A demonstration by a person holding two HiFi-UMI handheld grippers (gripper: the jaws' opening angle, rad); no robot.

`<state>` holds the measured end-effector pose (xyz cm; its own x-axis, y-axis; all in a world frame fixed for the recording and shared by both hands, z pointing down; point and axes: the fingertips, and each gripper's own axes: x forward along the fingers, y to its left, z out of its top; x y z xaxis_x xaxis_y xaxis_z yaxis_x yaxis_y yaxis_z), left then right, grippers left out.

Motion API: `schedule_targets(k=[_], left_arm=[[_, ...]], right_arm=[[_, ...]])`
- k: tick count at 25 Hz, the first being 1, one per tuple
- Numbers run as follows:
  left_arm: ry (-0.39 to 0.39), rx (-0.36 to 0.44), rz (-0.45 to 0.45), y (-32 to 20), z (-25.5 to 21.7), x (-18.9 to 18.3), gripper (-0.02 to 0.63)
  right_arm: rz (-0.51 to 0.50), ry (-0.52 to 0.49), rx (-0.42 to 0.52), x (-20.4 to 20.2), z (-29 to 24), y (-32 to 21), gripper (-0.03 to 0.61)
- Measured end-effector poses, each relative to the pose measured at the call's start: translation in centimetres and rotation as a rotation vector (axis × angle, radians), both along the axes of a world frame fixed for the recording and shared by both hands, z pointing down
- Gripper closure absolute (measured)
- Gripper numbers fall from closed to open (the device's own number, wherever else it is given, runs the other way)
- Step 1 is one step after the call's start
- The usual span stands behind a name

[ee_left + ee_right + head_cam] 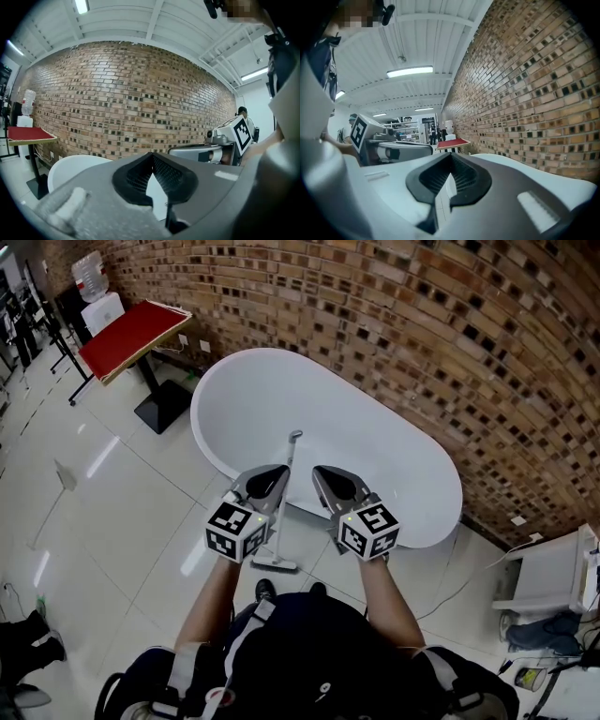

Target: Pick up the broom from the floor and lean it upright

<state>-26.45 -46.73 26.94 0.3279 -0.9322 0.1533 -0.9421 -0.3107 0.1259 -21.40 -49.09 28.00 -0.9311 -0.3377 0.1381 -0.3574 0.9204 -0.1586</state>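
Observation:
The broom (292, 454) stands upright with its thin pale handle leaning on the rim of the white bathtub (394, 456). Its flat head (274, 563) rests on the tiled floor just in front of my feet. My left gripper (270, 480) hovers just left of the handle, apart from it, with its jaws together and nothing between them. My right gripper (328, 480) hovers just right of the handle, also shut and empty. In the left gripper view the left gripper (152, 157) points level at the brick wall. The right gripper (450, 157) points along the wall in its own view.
The brick wall (450, 343) runs behind the tub. A red-topped stand (131, 334) and a water dispenser (98, 296) are at the far left. A white cabinet (553, 577) sits at the right, with a cable (473, 573) on the floor beside it.

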Motion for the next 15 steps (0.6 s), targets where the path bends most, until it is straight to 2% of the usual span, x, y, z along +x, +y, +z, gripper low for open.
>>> schedule_targets(k=[15], left_arm=[[-0.006, -0.008, -0.025, 1.2, -0.4, -0.8, 0.614]], right_arm=[[-0.049, 0.009, 0.049, -1.0, -1.8, 0.6, 0.574]])
